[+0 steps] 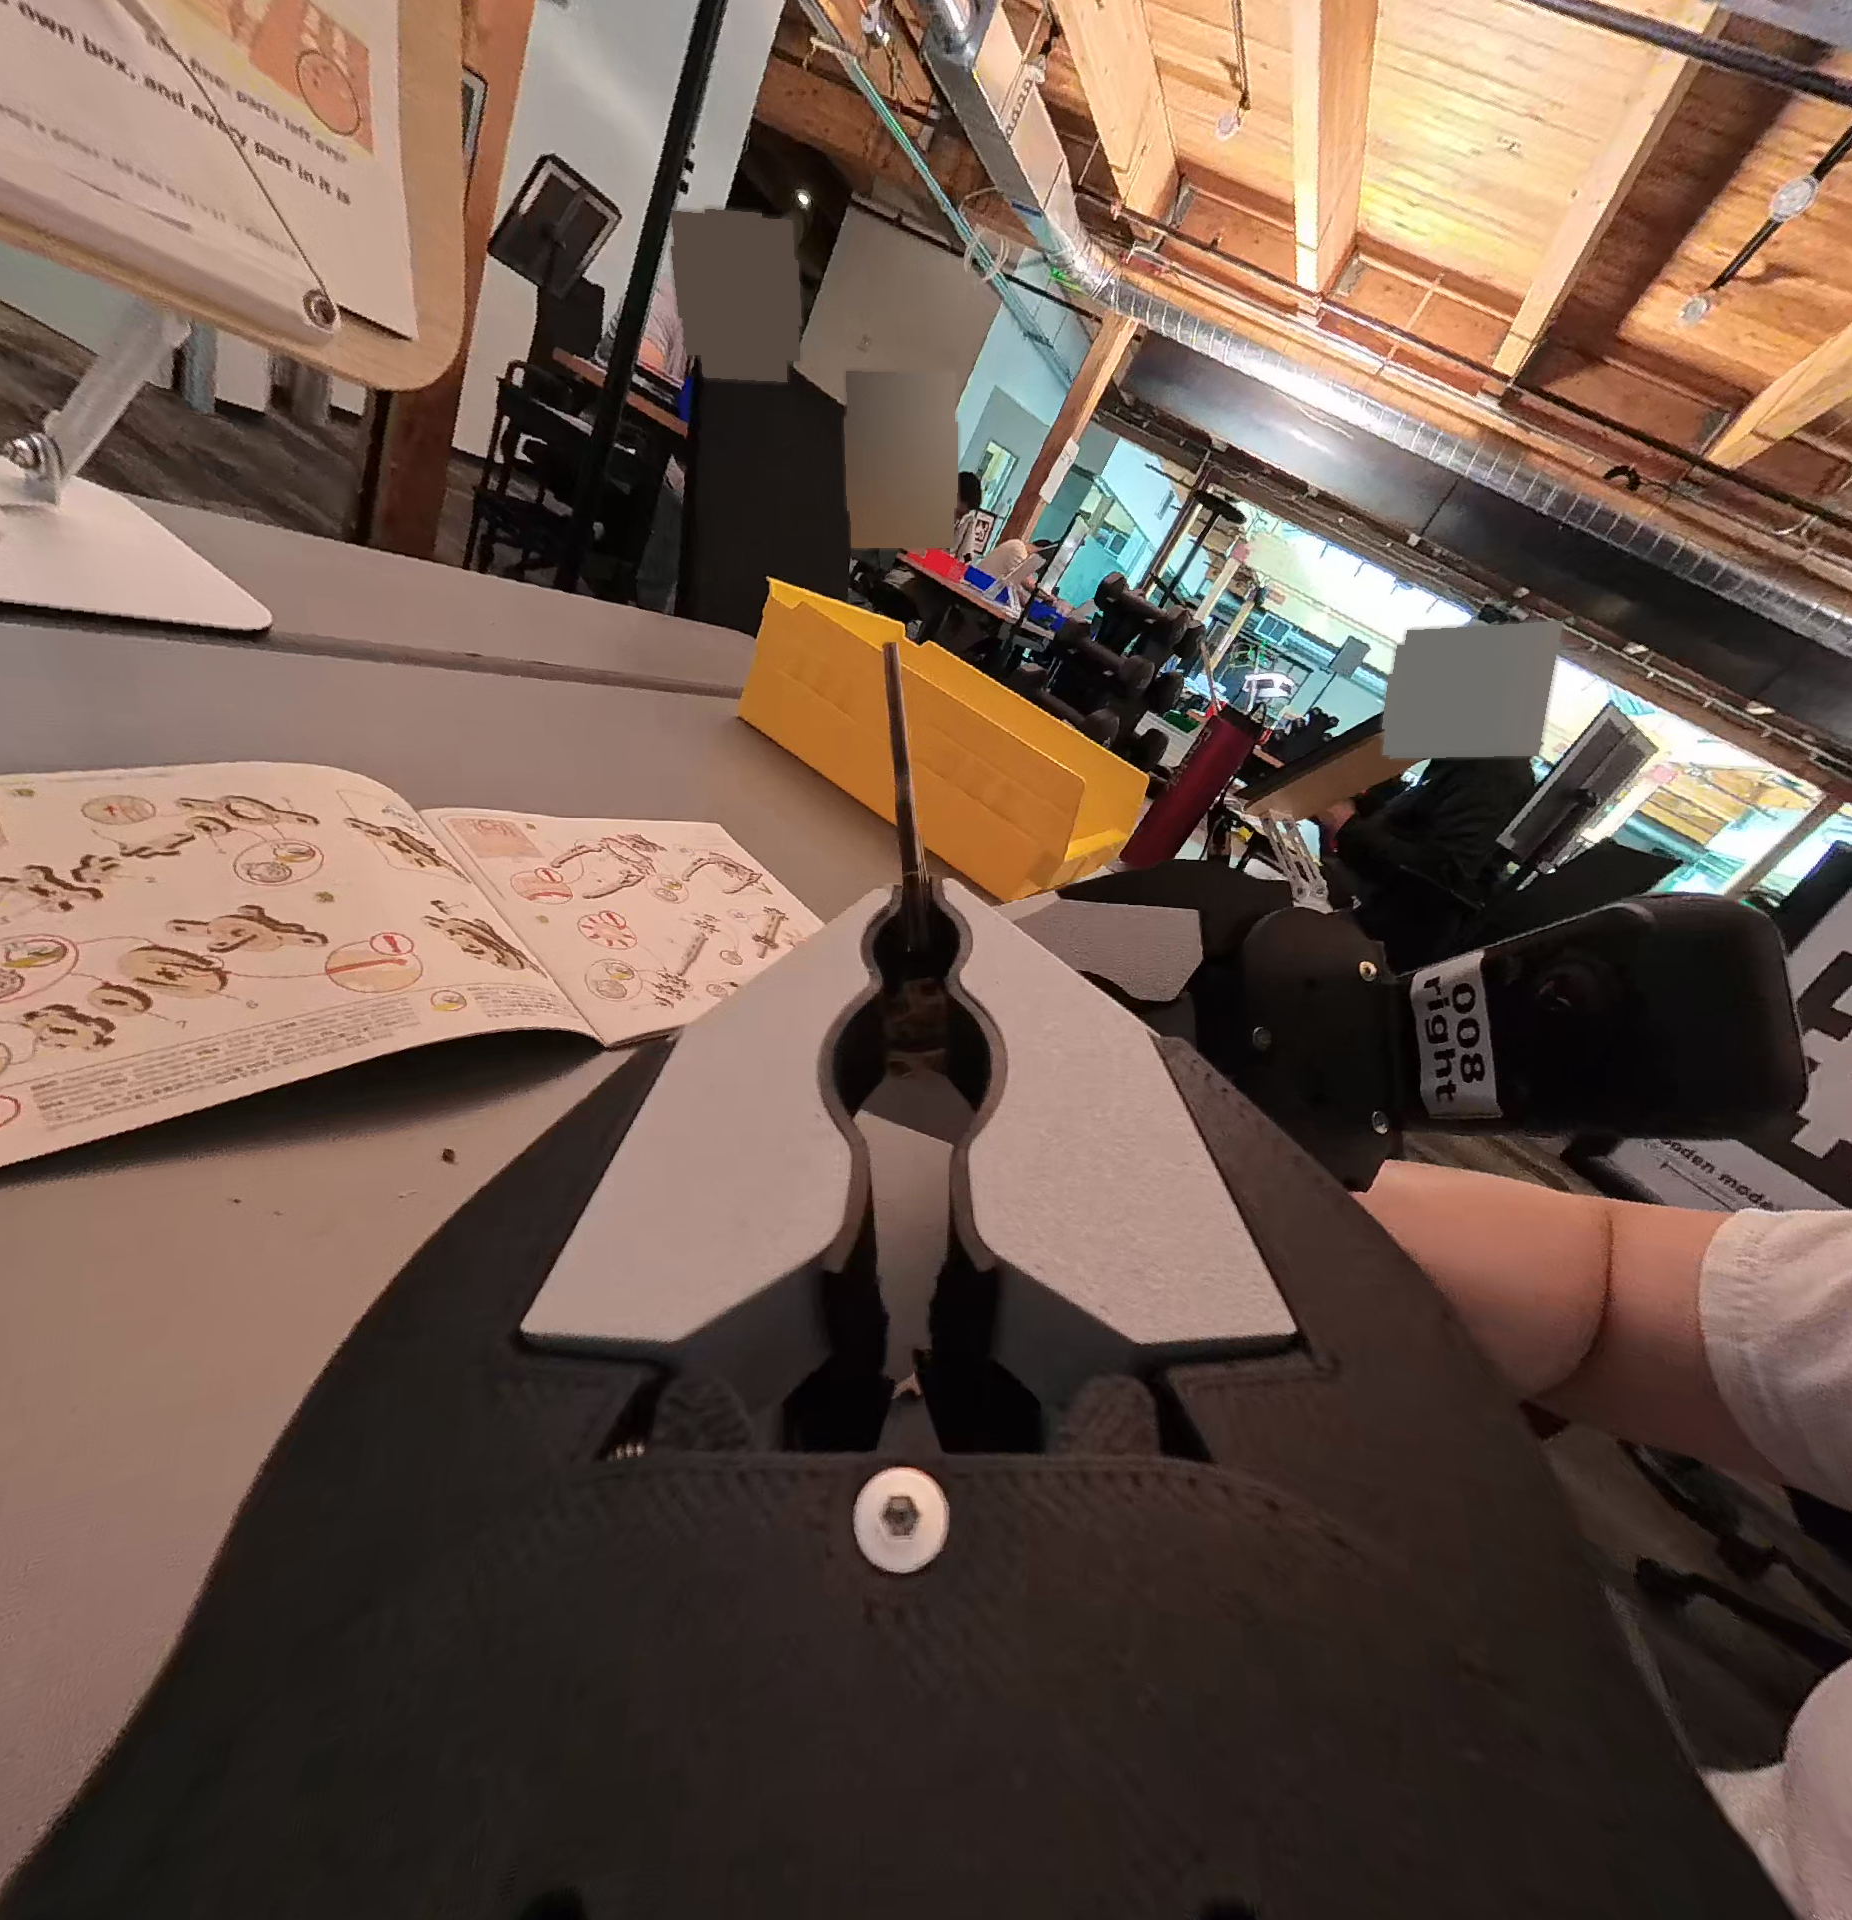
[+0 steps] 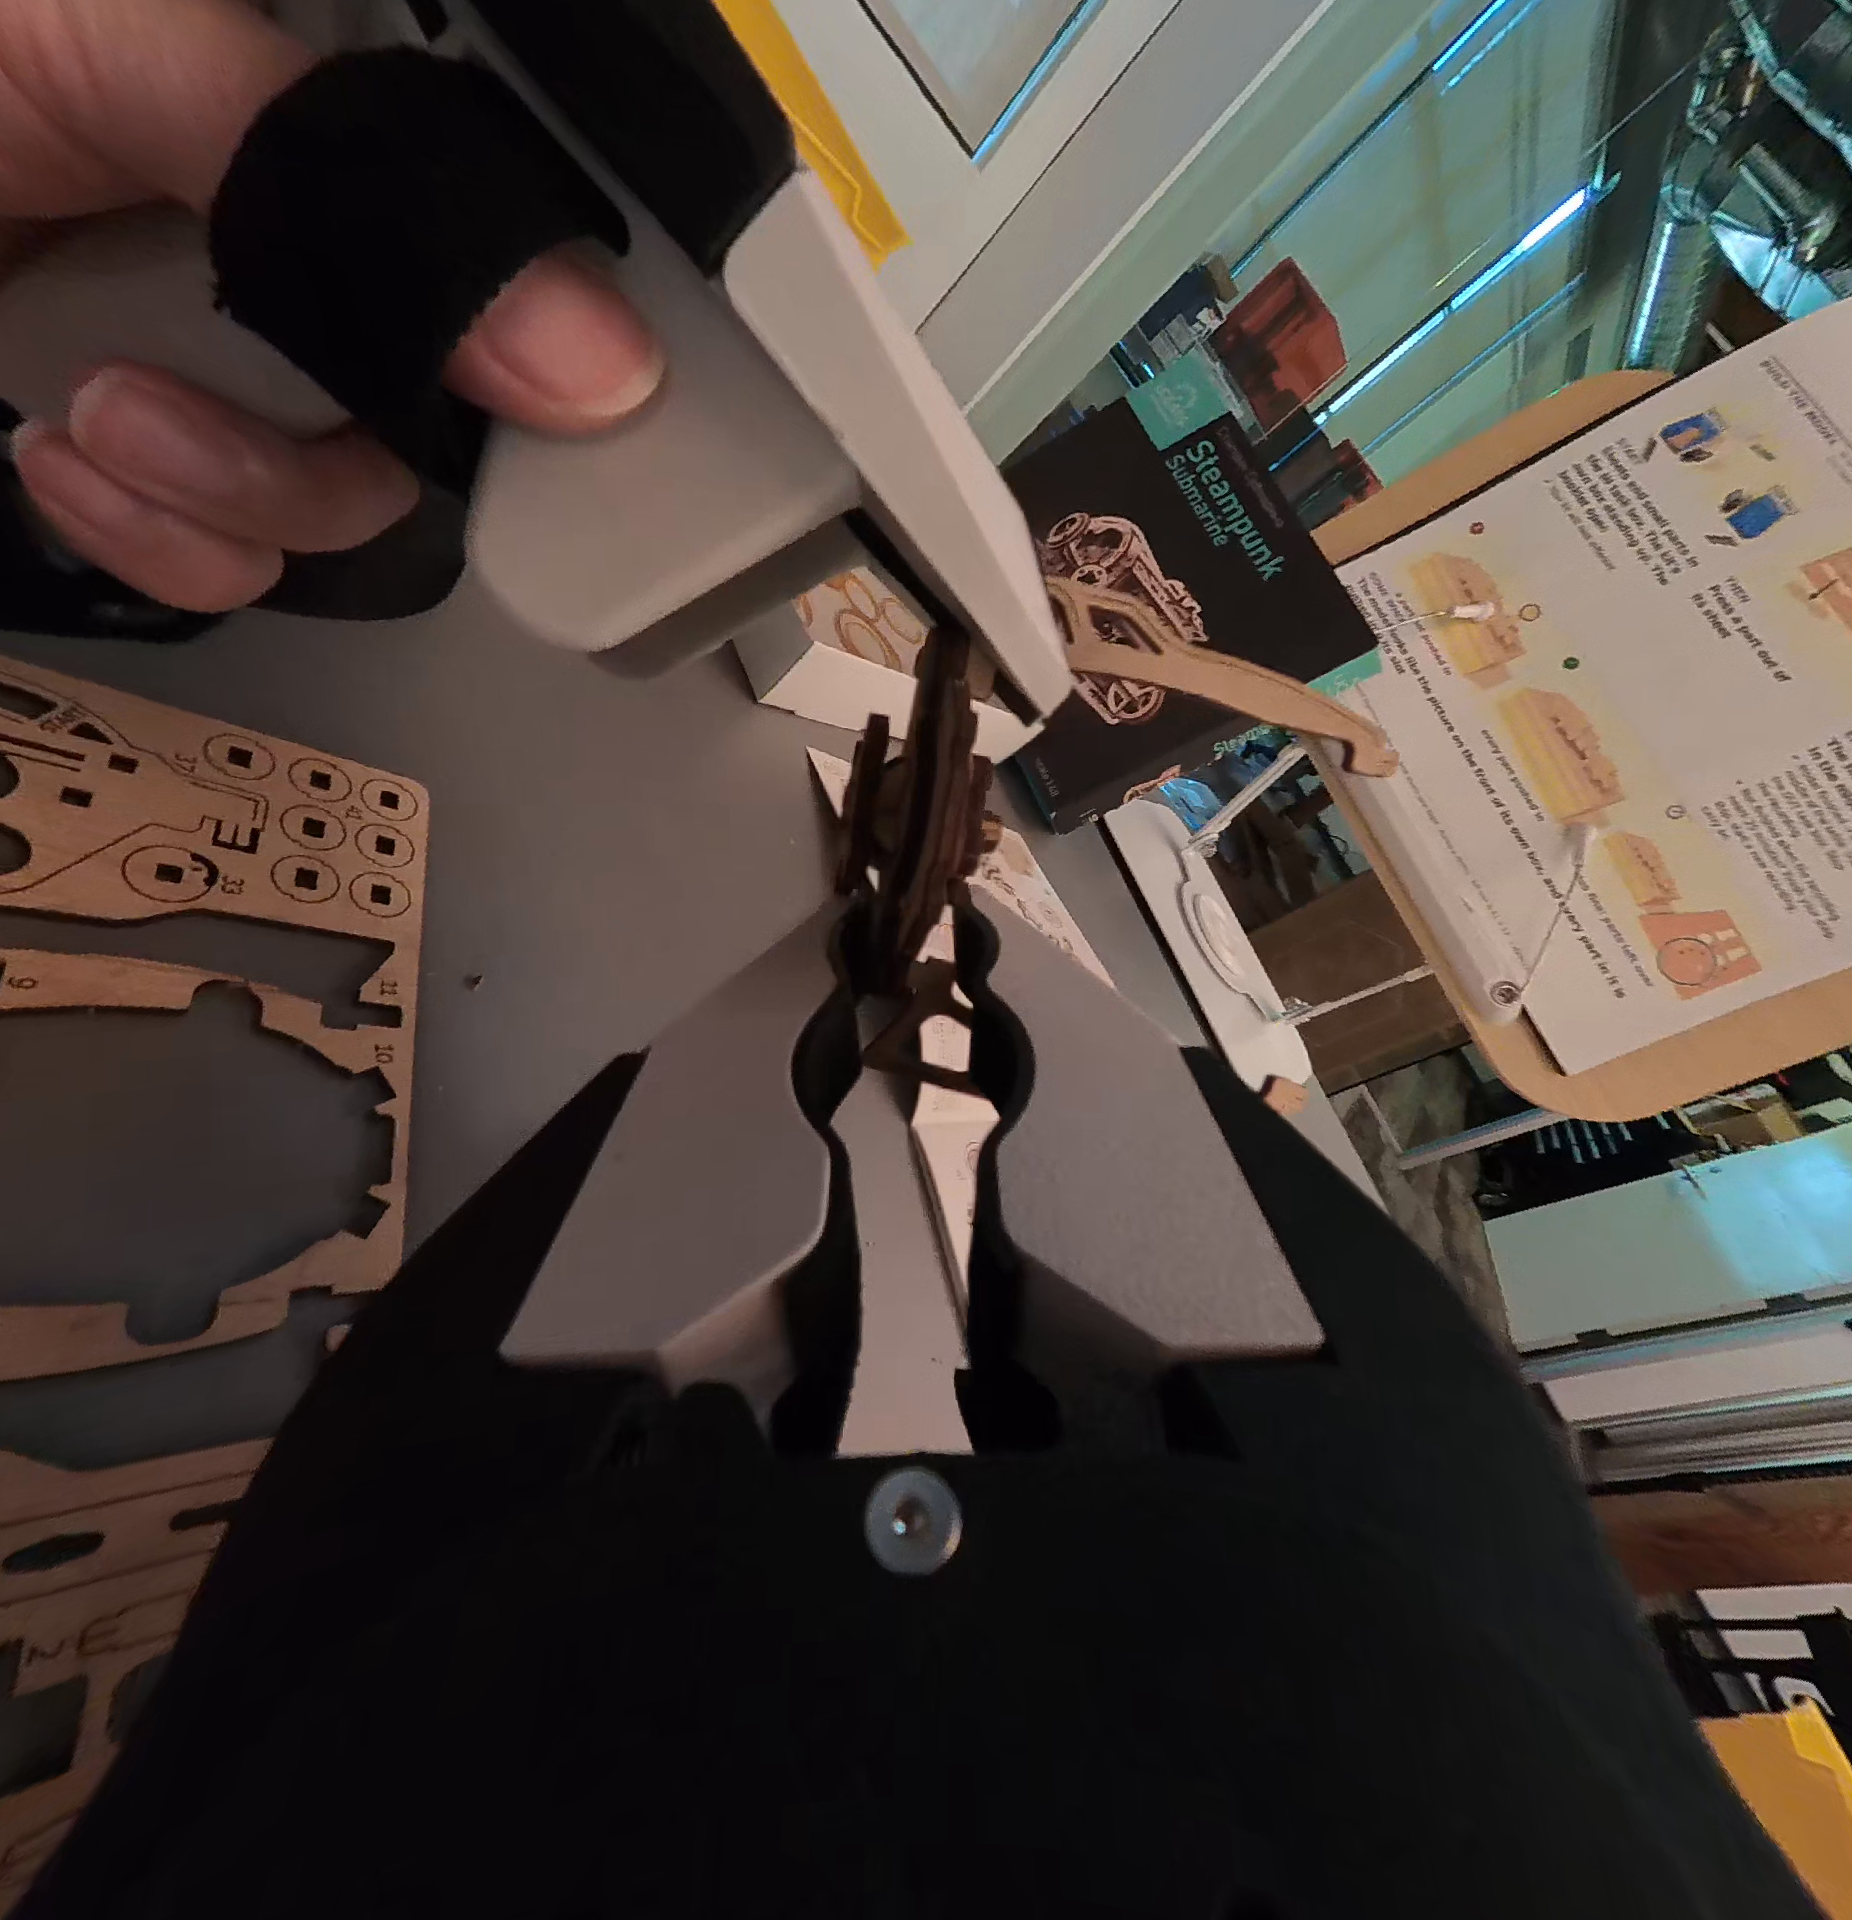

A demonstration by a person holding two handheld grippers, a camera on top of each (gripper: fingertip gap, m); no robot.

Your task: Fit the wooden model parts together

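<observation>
Left wrist view: the left tool [image 1: 909, 914] is pressed together on a thin wooden part [image 1: 904, 769], seen edge-on, which sticks up out of the tips. Open instruction booklet [image 1: 330, 914] lies on the grey table [image 1: 174, 1299] at left; yellow bin [image 1: 932, 738] stands behind the tips, near the table edge. The right tool [image 1: 1504, 1018] is at the right, held by a hand, sleeve white.

Right wrist view: right tool [image 2: 906, 935] pinches a dark wooden assembly [image 2: 917, 821] between its tips. The left tool [image 2: 1015, 686] comes from upper left, fingers [image 2: 548, 353] of a hand around it, and holds a curved light wooden piece [image 2: 1244, 691] just beside the assembly; touching or not, cannot tell. Wooden sheets w/ cut-out holes [image 2: 184, 987] lie on the table at left. Black box [image 2: 1182, 582] and instruction board [image 2: 1649, 717] stand behind.
</observation>
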